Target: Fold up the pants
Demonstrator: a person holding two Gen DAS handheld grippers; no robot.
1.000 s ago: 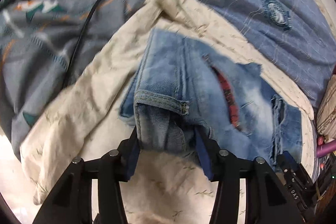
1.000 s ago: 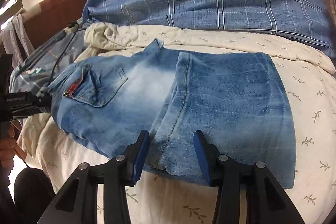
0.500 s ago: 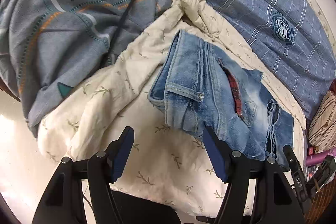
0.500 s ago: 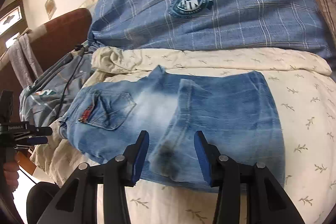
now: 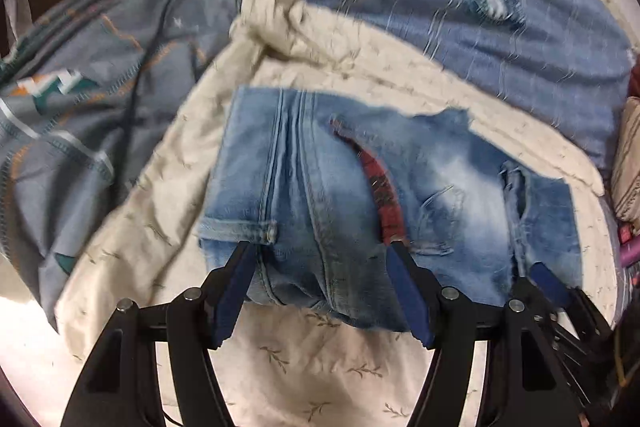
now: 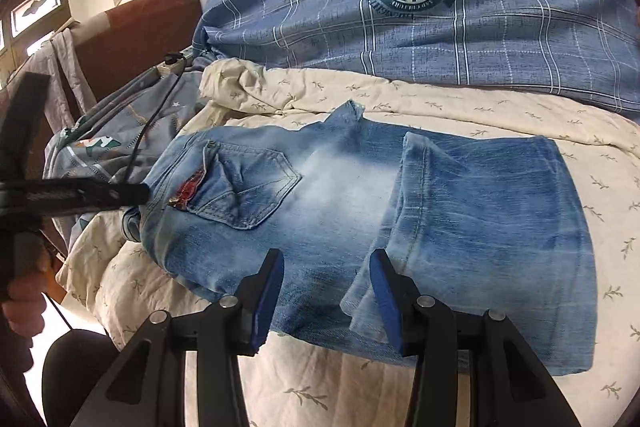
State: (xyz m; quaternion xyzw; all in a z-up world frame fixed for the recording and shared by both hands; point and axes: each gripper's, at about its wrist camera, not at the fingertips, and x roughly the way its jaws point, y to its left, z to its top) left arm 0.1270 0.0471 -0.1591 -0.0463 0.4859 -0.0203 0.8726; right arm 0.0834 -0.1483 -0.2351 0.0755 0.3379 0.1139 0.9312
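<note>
Risking folded jeans (image 6: 360,223) slumping off cream sheet's (image 6: 500,115) near edge w/ left gripper (image 5: 320,283) wide, gripping nothing; right gripper (image 6: 326,297) half-open, empty.

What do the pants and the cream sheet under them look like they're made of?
Pants: looks like blue denim, faded pale at the seat, with heavy topstitched seams and a stitched pocket. Cream sheet: probably thin woven cotton, matte, soft creases, printed with small leaf sprigs.
</note>
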